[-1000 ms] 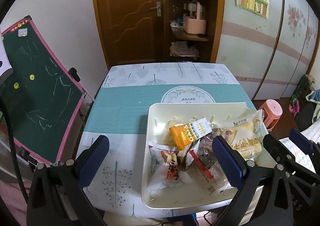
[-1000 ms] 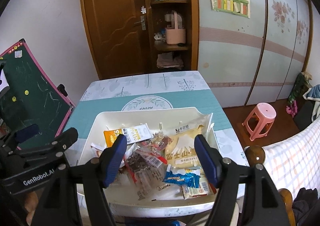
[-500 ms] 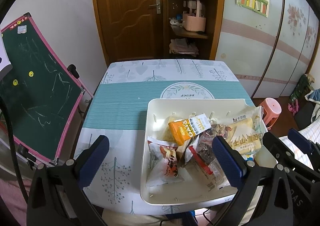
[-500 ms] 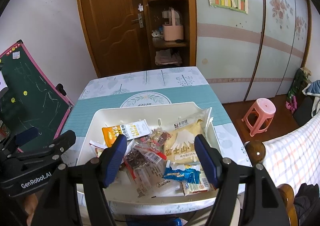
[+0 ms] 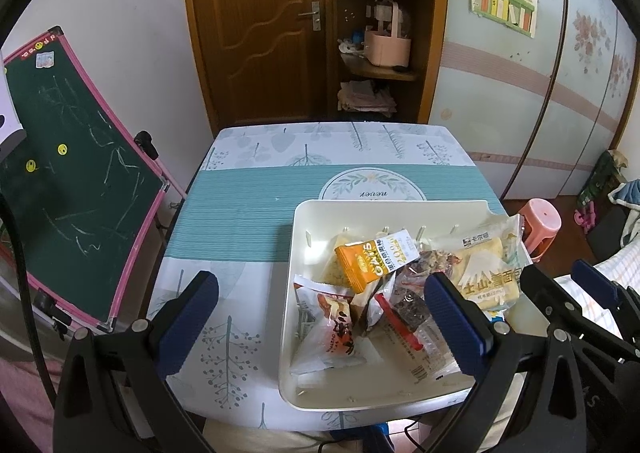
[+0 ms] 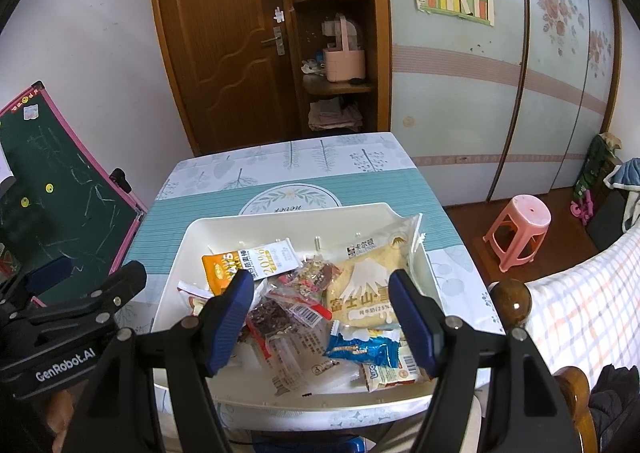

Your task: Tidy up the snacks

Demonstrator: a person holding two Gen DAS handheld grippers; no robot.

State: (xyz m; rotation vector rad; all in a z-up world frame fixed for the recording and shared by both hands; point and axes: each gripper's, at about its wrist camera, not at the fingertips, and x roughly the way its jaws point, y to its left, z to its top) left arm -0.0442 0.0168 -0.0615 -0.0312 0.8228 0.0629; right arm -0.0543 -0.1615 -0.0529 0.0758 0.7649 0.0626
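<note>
A white tray [image 5: 304,221] [image 6: 200,229] sits on the near right part of the table and holds several loose snack packets. Among them are an orange oat bar packet [image 5: 368,261] [image 6: 224,265], a big bread bag printed with a mountain [image 5: 488,273] [image 6: 368,285], a white and red packet [image 5: 332,325] and a blue packet [image 6: 360,349]. My left gripper [image 5: 320,289] hangs open above the tray's left edge, nothing between its fingers. Over the middle of the tray my right gripper [image 6: 320,285] is open too, holding nothing.
The table wears a teal and white cloth [image 5: 240,213], bare to the left of and behind the tray. A green chalkboard easel [image 5: 72,181] leans at the left. A pink stool [image 6: 520,225], a wooden bedpost knob [image 6: 512,299] and a checked bed cover [image 6: 580,293] stand at the right.
</note>
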